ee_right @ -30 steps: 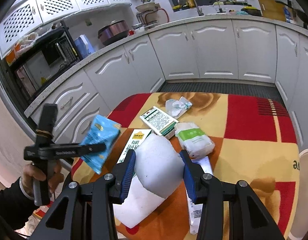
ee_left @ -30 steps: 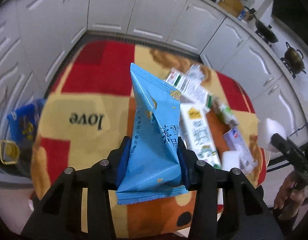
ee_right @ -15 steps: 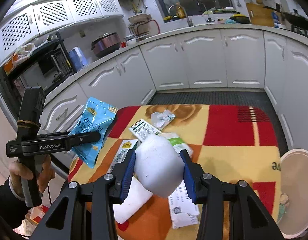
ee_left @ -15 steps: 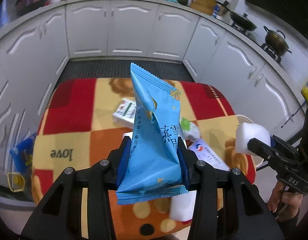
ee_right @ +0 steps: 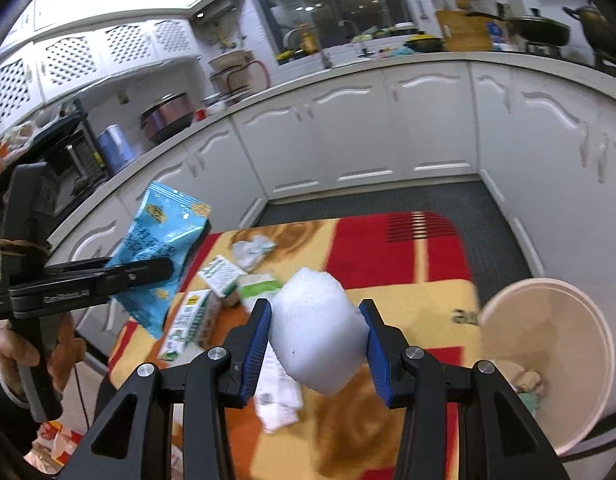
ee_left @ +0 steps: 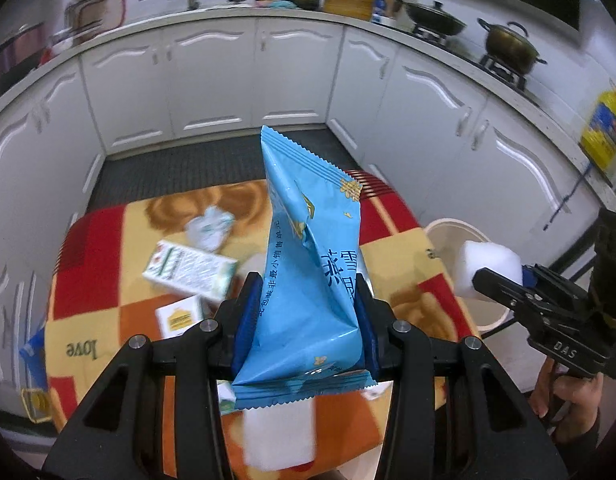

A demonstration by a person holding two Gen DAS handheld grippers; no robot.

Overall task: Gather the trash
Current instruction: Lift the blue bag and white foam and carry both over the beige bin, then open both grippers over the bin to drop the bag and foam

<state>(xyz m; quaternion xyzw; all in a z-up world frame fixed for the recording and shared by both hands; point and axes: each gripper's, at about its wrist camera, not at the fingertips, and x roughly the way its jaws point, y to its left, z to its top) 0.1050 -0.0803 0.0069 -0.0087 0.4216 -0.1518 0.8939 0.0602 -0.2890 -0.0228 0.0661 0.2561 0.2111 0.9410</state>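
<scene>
My left gripper (ee_left: 306,320) is shut on a blue snack wrapper (ee_left: 308,264) that stands upright between its pads, held above the table. My right gripper (ee_right: 318,340) is shut on a white foam lump (ee_right: 314,340), also in the air over the table's right part. From the right wrist view the left gripper (ee_right: 164,268) with its blue wrapper (ee_right: 156,256) hangs at the left. A cream waste bin (ee_right: 548,364) stands beside the table's right edge, open, with some scraps at its bottom. In the left wrist view the right gripper and its foam lump (ee_left: 484,270) hover near that bin (ee_left: 452,232).
The low table (ee_right: 408,256) has a red, yellow and orange checked cloth. On it lie several cartons (ee_left: 188,270), a crumpled wrapper (ee_left: 210,226), a white-green packet (ee_right: 260,284) and a white sheet (ee_left: 280,436). White kitchen cabinets (ee_left: 212,80) curve around a dark floor mat (ee_left: 180,168).
Both grippers have swung right and risen with their loads. The bin has come into view beside the table, and the foam lump now sits close to it.
</scene>
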